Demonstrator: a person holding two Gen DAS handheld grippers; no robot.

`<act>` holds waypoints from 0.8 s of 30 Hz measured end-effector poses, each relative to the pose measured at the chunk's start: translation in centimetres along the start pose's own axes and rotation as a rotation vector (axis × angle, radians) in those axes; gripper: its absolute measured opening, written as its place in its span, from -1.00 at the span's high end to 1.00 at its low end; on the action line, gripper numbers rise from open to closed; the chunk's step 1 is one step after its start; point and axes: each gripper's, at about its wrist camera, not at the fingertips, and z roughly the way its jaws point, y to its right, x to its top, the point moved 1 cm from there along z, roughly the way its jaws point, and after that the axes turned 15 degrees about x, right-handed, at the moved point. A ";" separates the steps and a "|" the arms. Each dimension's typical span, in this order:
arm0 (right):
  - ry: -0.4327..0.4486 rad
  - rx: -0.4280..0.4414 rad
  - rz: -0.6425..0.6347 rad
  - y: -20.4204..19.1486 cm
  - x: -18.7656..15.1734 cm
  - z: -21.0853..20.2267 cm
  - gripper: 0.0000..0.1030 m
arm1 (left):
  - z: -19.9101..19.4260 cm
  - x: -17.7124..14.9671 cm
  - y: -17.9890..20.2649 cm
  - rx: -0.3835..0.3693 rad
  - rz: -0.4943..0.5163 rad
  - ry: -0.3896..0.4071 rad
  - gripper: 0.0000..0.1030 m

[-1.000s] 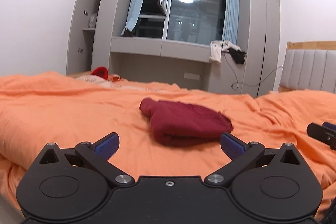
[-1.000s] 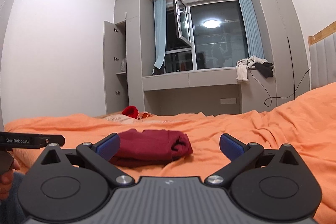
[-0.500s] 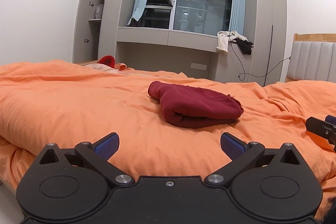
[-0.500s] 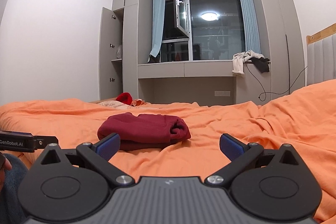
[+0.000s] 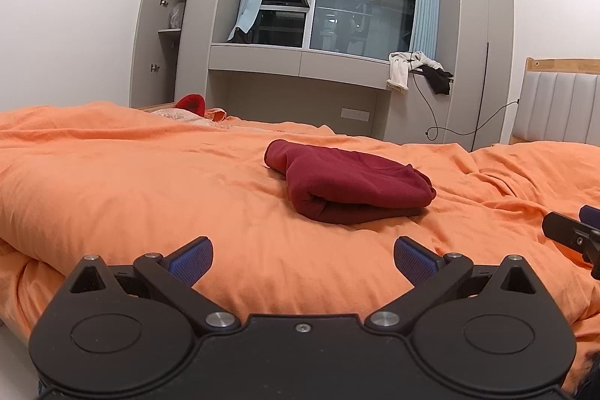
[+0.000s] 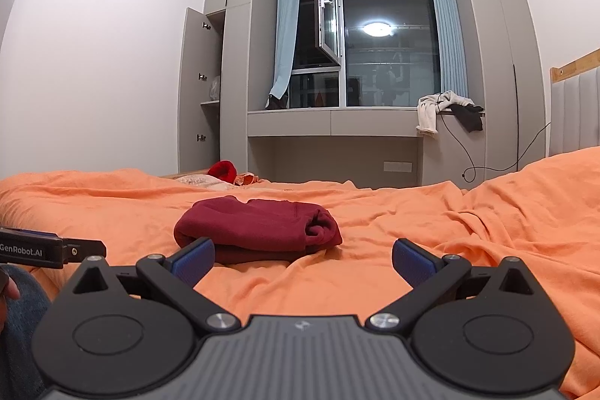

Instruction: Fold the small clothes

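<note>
At the bottom of the left wrist view, the left hand-held gripper (image 5: 303, 259) fills the foreground, its two blue-padded fingers spread wide apart and holding nothing. The right wrist view shows the right hand-held gripper (image 6: 303, 259) the same way, fingers parted and empty. At the lower left edge of that view, part of a hand (image 6: 8, 287) and a denim-clad leg (image 6: 18, 343) show beside the other gripper's black body marked "GenRobot.AI".

Nothing lies between either gripper and the clothing; only wrinkled orange bedding stretches ahead. This orange duvet (image 5: 131, 197) covers the bed across the whole lower half of both frames, with deeper creases toward the right.

The folded dark red garment (image 5: 352, 186) lies on the duvet near the centre of the left view, beyond the fingertips and slightly right of the gap between them, touching neither finger. In the right view it sits left of centre, just past the left finger's tip.

Further back, at the far edge of the bed, a bright red item (image 6: 223, 170) rests on pale fabric. Behind stands a grey built-in wardrobe (image 6: 202, 92) with an open door, a dark window (image 6: 386, 51) with one sash swung inward, pale blue curtains, and white and black clothes (image 6: 446, 111) draped over the ledge. A padded headboard (image 5: 558, 107) appears at the right edge.
</note>
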 end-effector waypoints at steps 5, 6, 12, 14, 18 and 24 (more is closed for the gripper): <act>-0.003 0.000 -0.011 0.1 -0.1 -0.1 -1.00 | 0.0 0.0 0.0 0.000 0.001 0.001 -0.99; -0.003 -0.001 -0.012 0.1 -0.1 -0.1 -1.00 | 0.0 0.0 0.0 0.000 0.001 0.001 -0.99; -0.003 -0.001 -0.012 0.1 -0.1 -0.1 -1.00 | 0.0 0.0 -0.1 0.001 0.001 0.001 -0.99; -0.003 0.000 -0.012 0.1 -0.1 -0.1 -1.00 | 0.0 0.0 -0.1 0.001 0.001 0.000 -0.99; -0.003 0.000 -0.012 0.1 -0.1 -0.1 -1.00 | 0.0 0.0 -0.1 0.001 0.001 0.000 -0.99; -0.003 -0.001 -0.012 0.1 -0.1 -0.1 -1.00 | 0.0 0.0 -0.1 0.001 0.001 0.000 -0.99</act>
